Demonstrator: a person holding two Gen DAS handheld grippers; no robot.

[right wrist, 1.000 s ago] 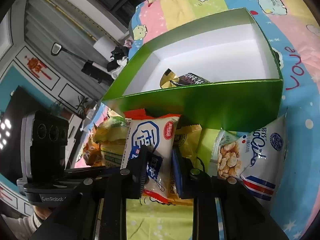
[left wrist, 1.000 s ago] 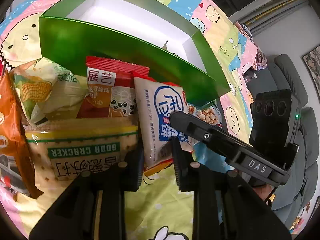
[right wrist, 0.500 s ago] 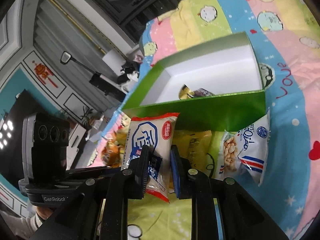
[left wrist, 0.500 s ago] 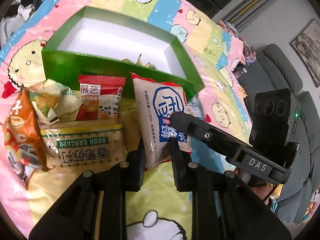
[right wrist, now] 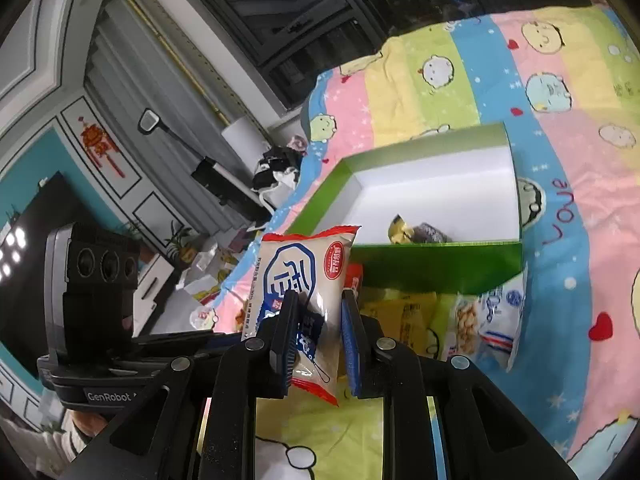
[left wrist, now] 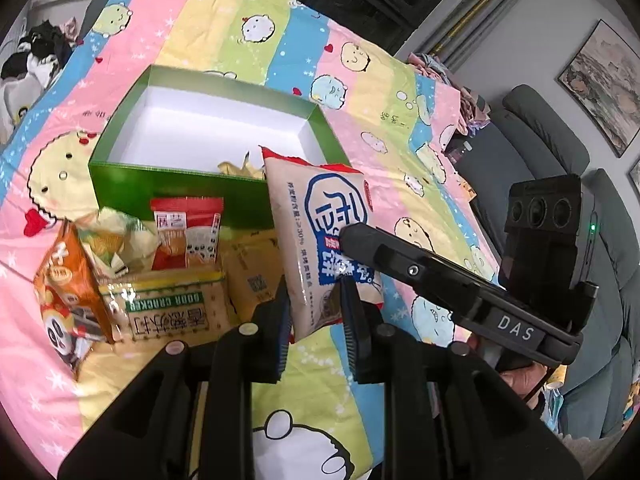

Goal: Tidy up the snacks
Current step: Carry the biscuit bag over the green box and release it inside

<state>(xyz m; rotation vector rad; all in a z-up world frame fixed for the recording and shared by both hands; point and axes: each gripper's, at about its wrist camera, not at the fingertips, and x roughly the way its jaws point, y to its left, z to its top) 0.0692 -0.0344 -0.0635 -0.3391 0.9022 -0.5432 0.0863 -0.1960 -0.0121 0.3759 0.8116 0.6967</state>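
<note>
1. Far left in our left wrist view we've got an orange snack bag (left wrist: 66, 280) lying on the cartoon bedspread (left wrist: 224, 28), with a crinkly corn-print bag (left wrist: 116, 236) just behind it.
2. Next over, the soda cracker pack (left wrist: 168, 308) lies flat in front, and a red packet (left wrist: 186, 232) stands behind it, close against the green box (left wrist: 172, 188).
3. That green box sits open on the bed with a white inside. From the right wrist view we can see a gold and dark wrapper (right wrist: 416, 234) lying in its near corner.
4. Middle of the frame: the white snack pouch with the blue logo (left wrist: 320, 240) is up off the bedspread, upright and a bit tilted, in front of the box's near wall.
5. Our left hand-held gripper (left wrist: 314, 312) is clamped on the pouch's bottom edge, jaws nearly together.
6. Our right hand-held gripper (right wrist: 316, 328) is pinched tight on the lower part of that same pouch too, so both have hold of it.
7. Further right, seen from the right wrist, a yellow packet (right wrist: 404, 316) and a white peanut bag (right wrist: 488, 320) lie on the bed just in front of the box.
</note>
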